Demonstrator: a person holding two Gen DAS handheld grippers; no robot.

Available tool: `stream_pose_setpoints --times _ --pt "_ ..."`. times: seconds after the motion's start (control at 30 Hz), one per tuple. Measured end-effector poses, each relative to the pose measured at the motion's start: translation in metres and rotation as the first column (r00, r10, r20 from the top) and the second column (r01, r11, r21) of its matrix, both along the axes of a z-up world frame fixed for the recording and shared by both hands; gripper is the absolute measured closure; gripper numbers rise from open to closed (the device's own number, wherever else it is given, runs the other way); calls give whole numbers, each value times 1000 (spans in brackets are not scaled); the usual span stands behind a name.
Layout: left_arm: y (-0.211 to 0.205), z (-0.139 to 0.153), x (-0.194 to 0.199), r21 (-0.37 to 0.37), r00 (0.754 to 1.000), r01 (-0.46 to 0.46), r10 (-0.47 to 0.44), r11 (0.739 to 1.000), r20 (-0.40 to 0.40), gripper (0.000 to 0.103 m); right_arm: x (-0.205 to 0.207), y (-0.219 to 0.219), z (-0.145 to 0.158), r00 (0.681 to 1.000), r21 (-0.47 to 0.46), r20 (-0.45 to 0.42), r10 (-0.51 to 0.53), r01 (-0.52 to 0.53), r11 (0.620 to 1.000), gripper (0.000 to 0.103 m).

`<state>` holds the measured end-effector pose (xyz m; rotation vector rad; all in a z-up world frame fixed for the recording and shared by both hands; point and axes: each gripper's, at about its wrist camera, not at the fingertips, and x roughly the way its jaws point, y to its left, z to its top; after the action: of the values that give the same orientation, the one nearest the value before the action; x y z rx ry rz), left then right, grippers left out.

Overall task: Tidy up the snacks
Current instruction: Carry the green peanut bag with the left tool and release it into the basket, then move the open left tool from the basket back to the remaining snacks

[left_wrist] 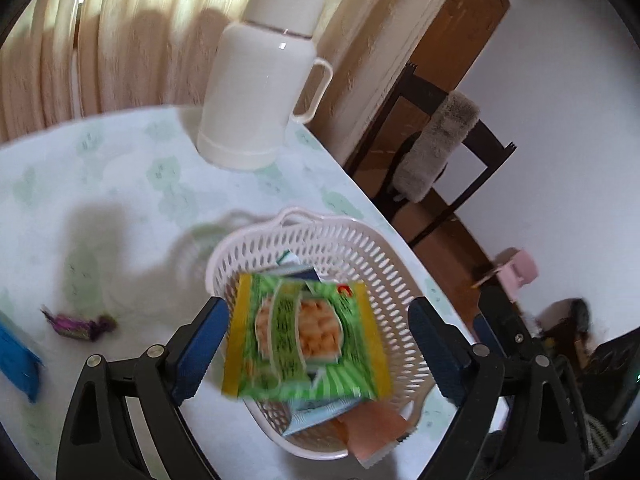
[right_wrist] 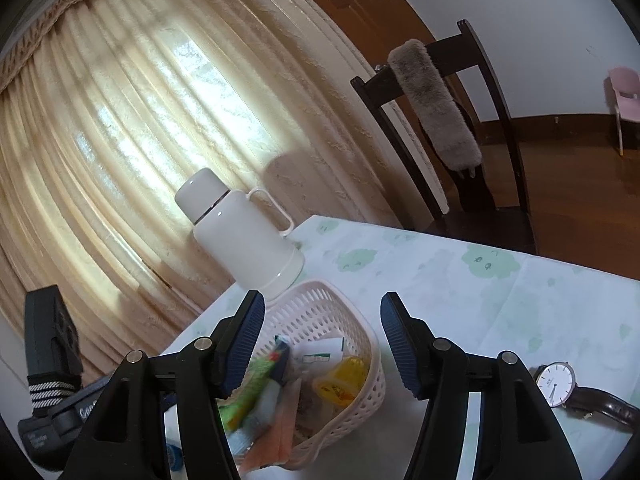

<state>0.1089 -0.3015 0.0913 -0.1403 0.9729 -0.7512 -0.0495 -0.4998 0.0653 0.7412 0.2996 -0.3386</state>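
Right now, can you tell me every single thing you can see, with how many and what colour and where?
basket: one, white, on the table near its edge
green snack packet: one, green and yellow, on top of the basket's pile
other snacks in the basket: several, light blue, orange-pink, yellow; exact count unclear
flask: one, white, standing behind the basket
wrapped candy: one, purple, on the table left of the basket
blue packet: one, blue, at the table's left edge of view
watch: one, white face, dark strap, on the table right of the basket
tablecloth: one, white with green shapes
chair: one, dark wood, grey furry cover
small chair: one, pink, far on the floor
curtain: beige, behind the table
left tongs: open, over the basket
right tongs: open, empty
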Motion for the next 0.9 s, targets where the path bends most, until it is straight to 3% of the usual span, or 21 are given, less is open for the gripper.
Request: stream_pose_setpoints --times 0.07,0.23,0.4,0.6,0.73,0.9 --pt "5 -1 3 -2 1000 -24 24 1000 -16 14 0 0 0 1000 2 -1 1 -1 1000 41" --pt "18 2 -1 33 996 -72 70 997 46 14 0 1 0 1000 -5 0 10 -10 1000 41" --pt "30 1 -11 139 978 -135 109 981 179 14 0 1 0 1000 0 -5 9 -9 1000 41" --pt "11 -17 -19 299 960 -142 58 943 274 14 1 4 0 1000 -13 -8 13 -13 1000 41" --pt "2 -22 -24 310 953 -153 57 938 298 14 1 4 0 1000 -13 -8 13 -13 1000 41" --pt "-1 -24 -22 270 967 -139 72 953 245 14 0 6 0 1000 -21 0 16 -16 1000 41"
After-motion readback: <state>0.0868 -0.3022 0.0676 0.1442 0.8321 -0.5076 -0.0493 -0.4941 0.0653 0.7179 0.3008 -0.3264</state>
